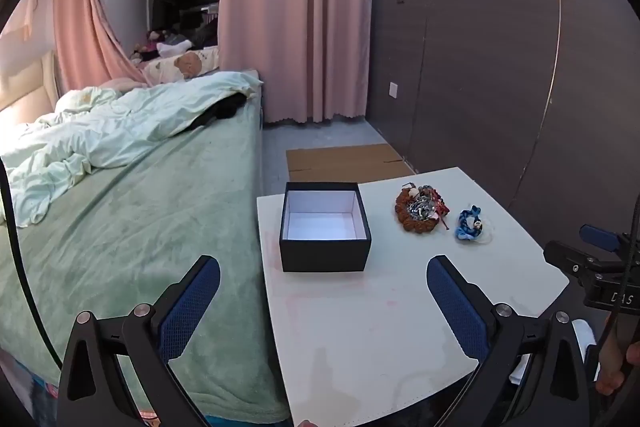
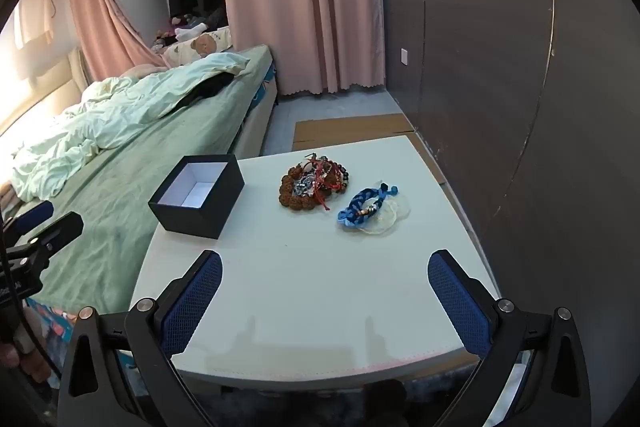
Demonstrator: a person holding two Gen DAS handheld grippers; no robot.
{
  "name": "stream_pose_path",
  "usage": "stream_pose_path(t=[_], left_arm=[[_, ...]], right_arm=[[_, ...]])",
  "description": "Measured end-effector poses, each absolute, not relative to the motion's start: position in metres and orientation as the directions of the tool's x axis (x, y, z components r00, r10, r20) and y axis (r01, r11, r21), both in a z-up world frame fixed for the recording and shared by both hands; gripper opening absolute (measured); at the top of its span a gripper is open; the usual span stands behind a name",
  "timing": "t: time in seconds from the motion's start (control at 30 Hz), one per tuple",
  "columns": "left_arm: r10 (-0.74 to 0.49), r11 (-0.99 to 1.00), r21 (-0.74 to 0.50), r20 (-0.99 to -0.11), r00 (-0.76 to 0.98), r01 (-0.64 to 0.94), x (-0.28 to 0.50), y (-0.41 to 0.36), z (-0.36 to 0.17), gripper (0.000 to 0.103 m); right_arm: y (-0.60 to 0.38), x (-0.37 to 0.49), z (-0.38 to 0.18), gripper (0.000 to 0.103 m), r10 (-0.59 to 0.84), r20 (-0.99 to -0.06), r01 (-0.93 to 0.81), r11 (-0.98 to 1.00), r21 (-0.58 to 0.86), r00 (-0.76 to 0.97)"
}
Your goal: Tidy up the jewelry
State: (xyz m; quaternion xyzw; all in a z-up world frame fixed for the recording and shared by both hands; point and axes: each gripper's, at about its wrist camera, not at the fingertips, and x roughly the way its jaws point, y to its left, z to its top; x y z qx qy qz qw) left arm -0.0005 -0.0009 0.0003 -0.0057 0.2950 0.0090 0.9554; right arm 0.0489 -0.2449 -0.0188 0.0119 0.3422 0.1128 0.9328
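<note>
Open left tongs (image 1: 323,281), tangled jewelry heap (image 1: 419,209) indistinct

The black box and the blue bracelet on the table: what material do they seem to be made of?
Black box: probably rigid cardboard, matte black outside with a white paper-like lining; thin straight walls, sharp corners.
Blue bracelet: apparently braided cord or fabric in two blues, soft and dull, with small beads whose material is unclear.

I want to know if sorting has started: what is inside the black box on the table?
The black box shows only its white lining; no jewelry lies in it. From the right wrist view its near wall hides part of the floor. The left wrist view shows the floor bare.
</note>
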Motion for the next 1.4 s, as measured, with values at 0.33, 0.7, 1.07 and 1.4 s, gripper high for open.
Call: stream_pose_path(t=[0.33, 0.7, 1.07, 1.4], left_arm=[[0.008, 1.000, -0.013, -0.564, 0.826, -0.019, 0.004, -0.007, 0.011, 0.103], [-0.001, 0.999, -0.039, -0.539, 0.842, -0.023, -0.005, -0.003, 0.011, 0.103], [-0.015, 0.998, -0.056, -0.533, 0.846, -0.018, -0.006, 0.002, 0.009, 0.103], [-0.032, 0.994, -0.102, -0.523, 0.852, -0.026, -0.007, 0.008, 0.011, 0.103]], right_arm=[[-0.244, 0.049, -0.019, 0.103, 0.204, -0.638, -0.201, 0.976, 0.079, 0.742], [-0.243, 0.047, -0.015, 0.103, 0.224, -0.612, -0.209, 0.973, 0.098, 0.758], [-0.244, 0.044, -0.011, 0.103, 0.222, -0.604, -0.203, 0.974, 0.100, 0.765], [-0.242, 0.042, -0.005, 0.103, 0.210, -0.591, -0.187, 0.977, 0.100, 0.779]])
